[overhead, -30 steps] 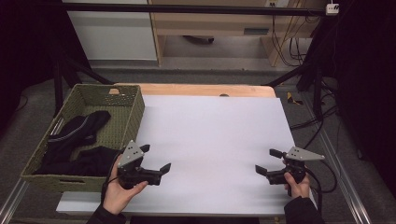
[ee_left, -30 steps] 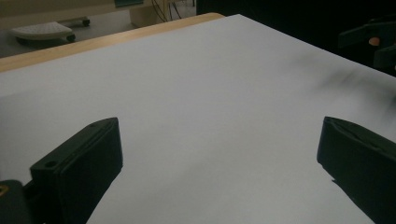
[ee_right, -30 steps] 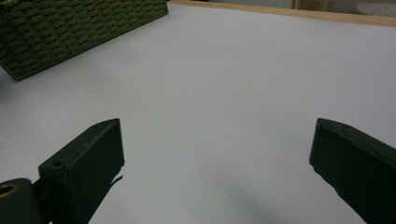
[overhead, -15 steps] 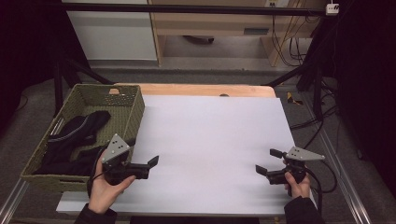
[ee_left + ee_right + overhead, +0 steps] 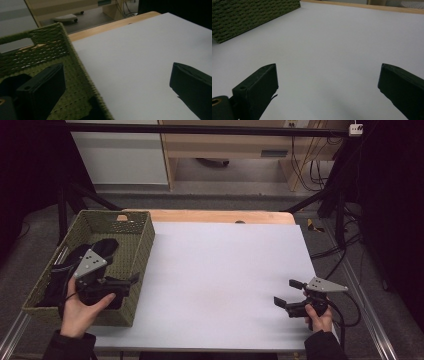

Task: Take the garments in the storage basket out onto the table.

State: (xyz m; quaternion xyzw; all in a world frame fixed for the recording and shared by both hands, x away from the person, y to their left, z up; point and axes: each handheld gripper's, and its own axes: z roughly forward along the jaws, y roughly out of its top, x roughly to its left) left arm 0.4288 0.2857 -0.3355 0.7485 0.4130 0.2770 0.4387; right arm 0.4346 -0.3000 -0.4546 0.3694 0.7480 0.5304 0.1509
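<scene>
A green woven basket stands at the table's left edge, and dark cloth lies inside it. A hand holds my left gripper above the basket's near right corner, open and empty. In the left gripper view this gripper straddles the basket wall, one jaw over the inside and the other over the white table top. My right gripper rests low at the table's near right, open, with nothing between its jaws. In the right gripper view, that gripper faces bare white surface, with the basket far off.
A white sheet covers the table, with a wooden strip along its far edge. Black stand legs and cables lie on the floor to the right. A pale cabinet stands behind the table.
My left gripper has moved left and slightly away from the person, from over the white sheet to above the basket's corner. The right gripper has stayed put.
</scene>
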